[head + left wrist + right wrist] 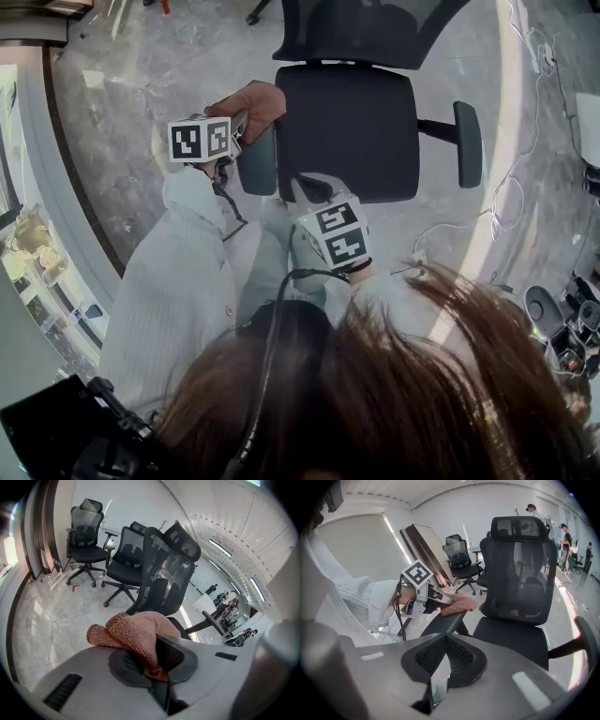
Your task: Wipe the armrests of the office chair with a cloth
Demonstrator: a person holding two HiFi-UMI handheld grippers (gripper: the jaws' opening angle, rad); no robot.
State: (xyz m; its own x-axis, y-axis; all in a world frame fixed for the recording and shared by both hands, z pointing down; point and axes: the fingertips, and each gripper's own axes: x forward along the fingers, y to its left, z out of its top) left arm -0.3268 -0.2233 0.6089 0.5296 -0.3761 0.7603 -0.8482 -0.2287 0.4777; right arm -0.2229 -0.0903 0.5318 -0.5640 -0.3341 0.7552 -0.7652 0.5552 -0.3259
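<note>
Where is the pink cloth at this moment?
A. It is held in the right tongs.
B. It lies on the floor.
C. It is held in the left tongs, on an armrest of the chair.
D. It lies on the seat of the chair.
C: the left gripper view shows the cloth pinched in the left tongs, and the right gripper view shows it on the armrest.

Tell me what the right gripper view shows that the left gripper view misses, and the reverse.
Only the right gripper view: the left gripper from outside, holding the cloth at the near armrest, the white sleeve, and the right gripper, shut and empty. Only the left gripper view: the cloth pinched between its own jaws, close up, and a small red mark on the floor. Both: the cloth, the office chair and its far armrest.
</note>
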